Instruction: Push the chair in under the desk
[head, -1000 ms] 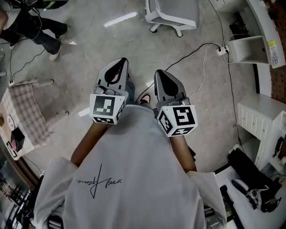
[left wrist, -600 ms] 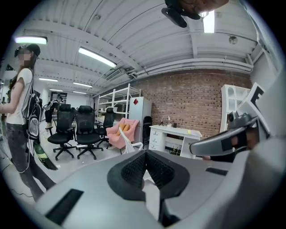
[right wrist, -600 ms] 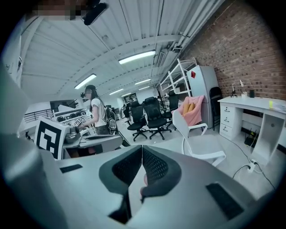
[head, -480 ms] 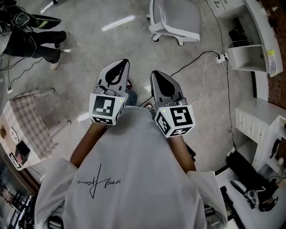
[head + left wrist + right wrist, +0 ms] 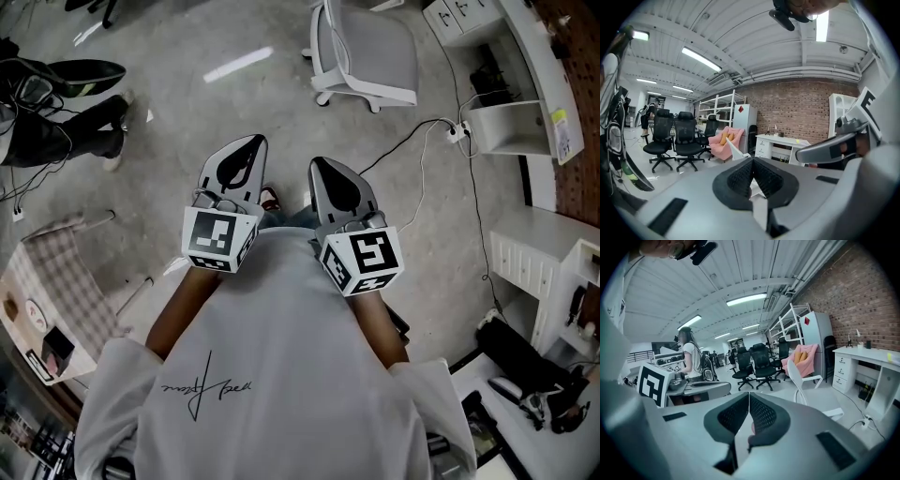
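**Concrete floor and what stands on it**

The speckled grey concrete floor (image 5: 187, 122) bears a white chair with a grey seat (image 5: 370, 47) at the far middle. To the chair's right a small white power strip (image 5: 457, 132) lies on the floor, just beside a white desk (image 5: 514, 112). A thin black cable (image 5: 398, 142) trails from the strip, nearer and to the left. A piece of furniture draped in checked cloth (image 5: 56, 272) stands at the near left.

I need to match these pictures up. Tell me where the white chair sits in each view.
Head view: chair at top centre.
Left gripper view: chair just left of centre, below the middle.
Right gripper view: chair right of centre, lower half.
Shared landmark: the white desk.
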Demonstrator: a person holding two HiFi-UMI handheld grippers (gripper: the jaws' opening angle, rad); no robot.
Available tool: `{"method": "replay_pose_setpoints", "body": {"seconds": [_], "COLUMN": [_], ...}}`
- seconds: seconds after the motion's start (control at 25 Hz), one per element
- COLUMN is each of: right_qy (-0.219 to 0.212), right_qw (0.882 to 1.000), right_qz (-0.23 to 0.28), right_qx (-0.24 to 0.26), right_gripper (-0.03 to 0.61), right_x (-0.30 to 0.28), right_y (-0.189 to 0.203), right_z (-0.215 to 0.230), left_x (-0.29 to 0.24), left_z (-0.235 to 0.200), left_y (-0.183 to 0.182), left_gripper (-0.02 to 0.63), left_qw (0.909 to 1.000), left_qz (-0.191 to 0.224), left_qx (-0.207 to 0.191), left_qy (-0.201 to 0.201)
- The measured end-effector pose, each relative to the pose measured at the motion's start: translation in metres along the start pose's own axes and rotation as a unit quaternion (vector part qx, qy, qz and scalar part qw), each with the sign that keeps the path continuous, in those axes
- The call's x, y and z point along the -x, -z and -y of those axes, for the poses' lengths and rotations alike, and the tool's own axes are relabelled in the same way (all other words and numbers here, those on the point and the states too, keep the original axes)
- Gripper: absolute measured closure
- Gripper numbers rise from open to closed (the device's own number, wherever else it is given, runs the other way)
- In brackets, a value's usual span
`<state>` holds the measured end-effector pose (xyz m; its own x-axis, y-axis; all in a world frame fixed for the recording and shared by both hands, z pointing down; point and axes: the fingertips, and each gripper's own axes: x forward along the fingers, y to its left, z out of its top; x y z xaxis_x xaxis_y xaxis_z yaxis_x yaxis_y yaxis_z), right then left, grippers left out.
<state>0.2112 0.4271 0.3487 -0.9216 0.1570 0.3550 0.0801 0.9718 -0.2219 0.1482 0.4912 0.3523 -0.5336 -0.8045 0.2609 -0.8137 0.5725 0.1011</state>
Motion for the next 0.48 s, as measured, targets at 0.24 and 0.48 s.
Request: {"method": "replay_pose_setpoints", "body": {"seconds": [0.24,0.48], "right_qy": [0.006,-0.002], "right_qw": [1.0,1.0], "right_qz": [0.006,0.008], "right_qx": [0.003,0.008], "right_gripper": [0.552,0.551], "right_x": [-0.01,-0.029], "right_y": [-0.009,-0.018], "right_z": [-0.001,0.001], "left_x": [-0.002,-0.014], "left_z": [-0.01,-0.02], "left_y": [-0.008,-0.009], "left_gripper": [0.609,0.609], "left_qw": [0.9998,0.9997], "left_qz": [0.014,0.01], "left_qx": [0.01,0.017], "left_qy": [0.011,0.014]}}
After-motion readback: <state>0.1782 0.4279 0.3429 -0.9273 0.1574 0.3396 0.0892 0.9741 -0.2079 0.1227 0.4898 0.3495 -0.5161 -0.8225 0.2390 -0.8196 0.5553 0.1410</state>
